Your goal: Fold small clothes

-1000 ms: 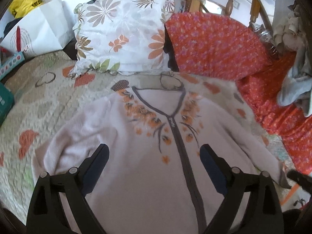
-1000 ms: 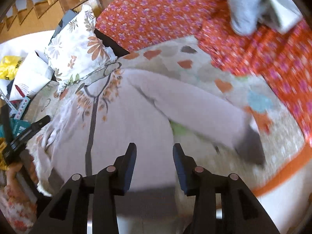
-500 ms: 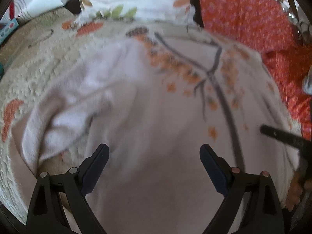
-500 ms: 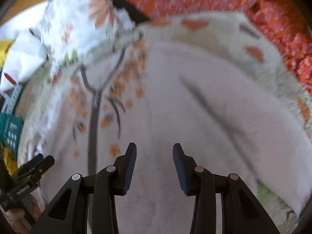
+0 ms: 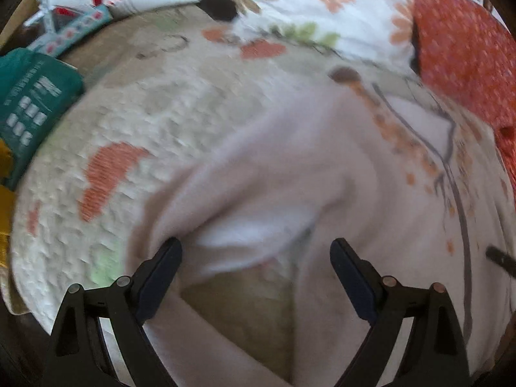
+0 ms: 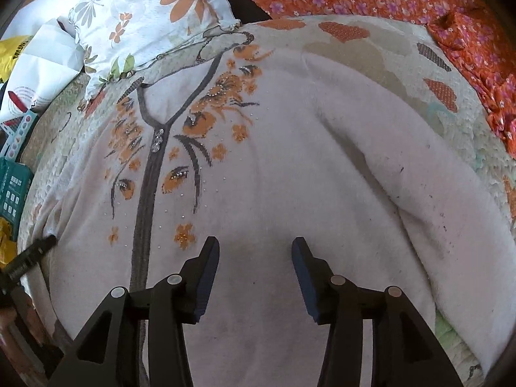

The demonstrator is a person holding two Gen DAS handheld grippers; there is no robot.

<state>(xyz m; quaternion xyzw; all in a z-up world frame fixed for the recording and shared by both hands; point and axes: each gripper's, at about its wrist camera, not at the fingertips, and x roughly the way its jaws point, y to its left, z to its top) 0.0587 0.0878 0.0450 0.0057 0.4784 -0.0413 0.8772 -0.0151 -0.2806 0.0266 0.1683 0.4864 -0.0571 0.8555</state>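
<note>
Since the cardigan (image 6: 290,167) lies face up and spread on the quilted bed (image 5: 135,122), you are handling something soft, light and limp: it will sag and drag rather than hold a shape, so pinch a double layer at an edge or seam, not the flat middle. Your right tongs (image 6: 255,251) have just been opening and stand parted above the lower front, nothing between them, beside the dark zip band (image 6: 143,213). Your left tongs (image 5: 256,254) are spread wide over the folded-in sleeve (image 5: 251,213), gripping nothing. Take that sleeve near its cuff. Mind the beaded flowers (image 6: 206,119); they may snag.
</note>
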